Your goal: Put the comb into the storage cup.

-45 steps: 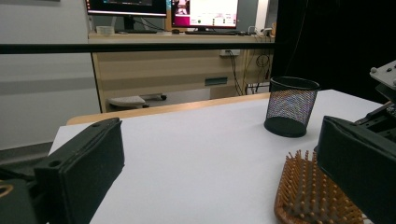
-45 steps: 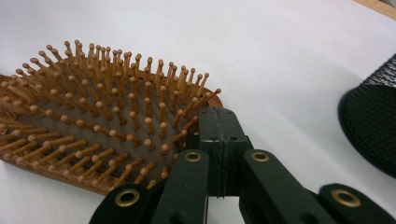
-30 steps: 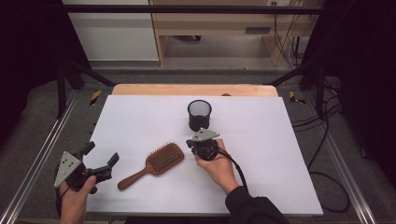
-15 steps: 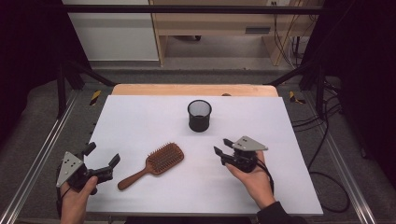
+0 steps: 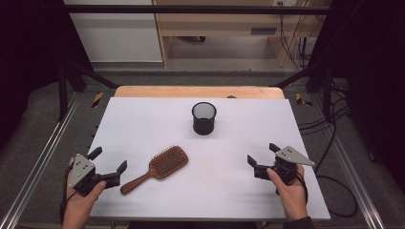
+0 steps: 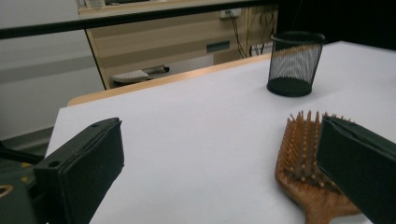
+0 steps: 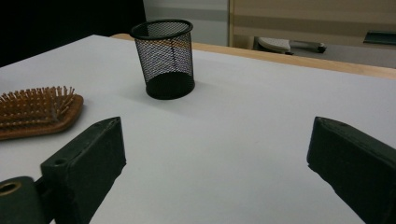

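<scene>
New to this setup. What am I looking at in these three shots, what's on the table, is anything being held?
No robot here: a person holds a two-jaw hand tool in each hand. The high view looks down on the table from above the person's side. The other two views come from cameras riding on each tool, looking along its black jaws.

The left tongs sit near the handle of a wooden hairbrush, jaws apart, gripping nothing. The right tongs hover over the bare white table; their jaws have just been opening, with nothing between them. A black mesh cup stands upright farther back, apart from the brush. Nothing is held.
</scene>
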A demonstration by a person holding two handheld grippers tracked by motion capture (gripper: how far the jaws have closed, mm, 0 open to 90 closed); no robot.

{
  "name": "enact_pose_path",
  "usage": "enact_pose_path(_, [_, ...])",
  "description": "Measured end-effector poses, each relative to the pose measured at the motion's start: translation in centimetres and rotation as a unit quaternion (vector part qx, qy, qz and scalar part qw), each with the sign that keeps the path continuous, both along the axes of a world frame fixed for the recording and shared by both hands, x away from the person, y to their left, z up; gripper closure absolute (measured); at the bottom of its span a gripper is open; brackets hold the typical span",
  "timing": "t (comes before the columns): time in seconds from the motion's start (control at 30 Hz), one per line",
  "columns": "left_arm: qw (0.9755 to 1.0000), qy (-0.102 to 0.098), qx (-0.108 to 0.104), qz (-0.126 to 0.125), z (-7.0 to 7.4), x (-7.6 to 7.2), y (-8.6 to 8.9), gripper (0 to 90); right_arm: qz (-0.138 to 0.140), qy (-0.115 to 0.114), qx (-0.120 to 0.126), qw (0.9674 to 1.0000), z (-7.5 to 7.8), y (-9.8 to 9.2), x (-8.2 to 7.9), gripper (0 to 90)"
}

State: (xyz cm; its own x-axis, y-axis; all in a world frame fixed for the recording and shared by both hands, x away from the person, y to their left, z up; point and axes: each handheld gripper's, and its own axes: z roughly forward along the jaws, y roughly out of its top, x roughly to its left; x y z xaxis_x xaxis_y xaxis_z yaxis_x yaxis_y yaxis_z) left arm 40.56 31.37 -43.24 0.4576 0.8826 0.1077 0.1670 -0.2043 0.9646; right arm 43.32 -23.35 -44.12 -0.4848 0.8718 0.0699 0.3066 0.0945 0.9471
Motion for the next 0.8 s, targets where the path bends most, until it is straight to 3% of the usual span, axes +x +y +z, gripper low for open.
enact_pose_path(0.17, [0.9993,0.031,0.007,-0.022,1.0,0.6,-1.1,1.4,0.017,-0.012,-0.001,0.9998,0.0,-0.1,-0.4,4.2])
enact_pose_path(0.27, [0.9987,0.039,-0.010,-0.032,1.5,0.8,-1.5,2.1,0.021,-0.022,0.002,0.9995,0.2,-0.1,-0.7,4.5])
enact_pose_path(0.43, [0.9972,0.063,0.002,-0.040,2.2,1.3,-2.5,2.8,0.019,-0.022,0.000,0.9996,0.2,-0.1,-0.7,4.7])
enact_pose_path(0.53, [0.9934,0.102,0.024,-0.046,2.3,1.9,-3.3,2.8,0.018,-0.023,0.000,0.9996,0.1,-0.2,-0.7,5.3])
enact_pose_path(0.6, [0.9918,0.110,0.047,-0.044,2.3,2.1,-3.7,3.7,0.019,-0.021,0.001,0.9996,0.1,-0.2,-0.7,5.5])
enact_pose_path(0.8, [0.9812,0.156,0.097,-0.059,2.1,2.9,-4.6,3.9,0.018,-0.019,0.003,0.9996,-0.1,-0.3,-0.6,5.9])
